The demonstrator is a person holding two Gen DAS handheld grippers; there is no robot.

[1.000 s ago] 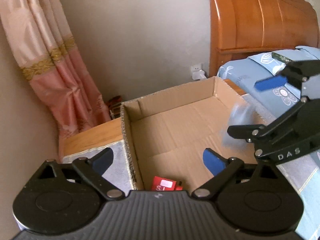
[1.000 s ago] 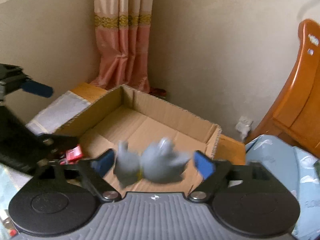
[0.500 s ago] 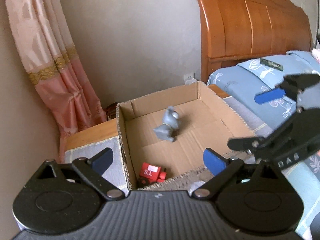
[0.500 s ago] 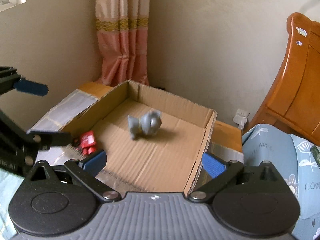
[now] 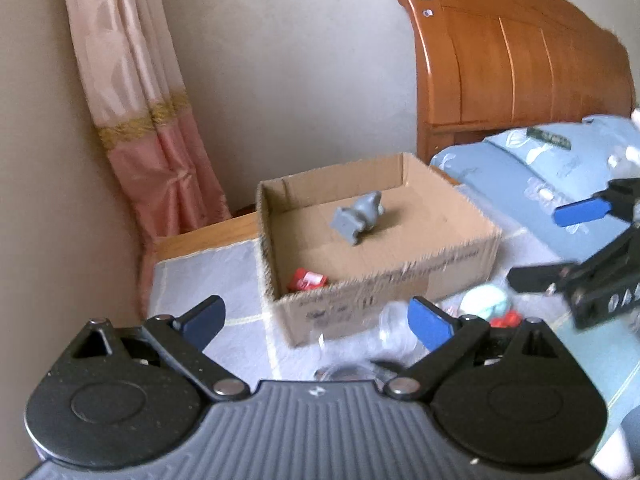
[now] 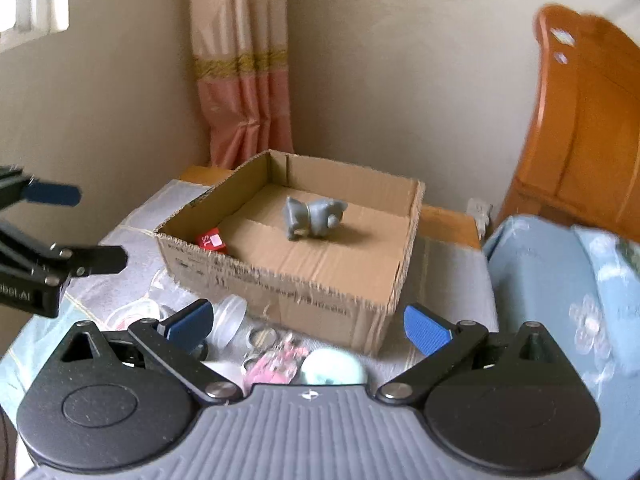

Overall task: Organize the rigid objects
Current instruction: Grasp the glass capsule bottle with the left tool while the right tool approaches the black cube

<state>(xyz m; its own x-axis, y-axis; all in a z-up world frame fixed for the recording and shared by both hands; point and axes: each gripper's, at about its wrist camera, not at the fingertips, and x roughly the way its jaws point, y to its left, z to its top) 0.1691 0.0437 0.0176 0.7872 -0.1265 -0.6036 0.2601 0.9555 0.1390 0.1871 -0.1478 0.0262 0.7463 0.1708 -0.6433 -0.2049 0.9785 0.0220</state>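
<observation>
Nearest the cameras, the left gripper (image 5: 314, 318) and the right gripper (image 6: 306, 328) both stood with jaws spread wide and nothing between them, held back from the box, which suggested each was free to reach for another piece. Just ahead of them, on the cloth-covered surface (image 6: 132, 236), the loose items waiting to be sorted lay bunched against the near wall of the cardboard box (image 6: 304, 296): a clear plastic jar (image 6: 230, 316), a few metal rings (image 6: 262, 336), a pink trinket (image 6: 274, 364) and a pale green round object (image 6: 334, 368). They were probably gathered there for a short carry.

Beyond them, the open-topped box held two things. A red toy (image 6: 210, 240) sat tucked in its near left corner, and a grey animal figurine (image 6: 314, 218) stood well apart from it, toward the middle of the floor. Most of the box remained bare. Farther off were the curtain (image 6: 240, 72) and the wooden headboard (image 5: 516, 64).
</observation>
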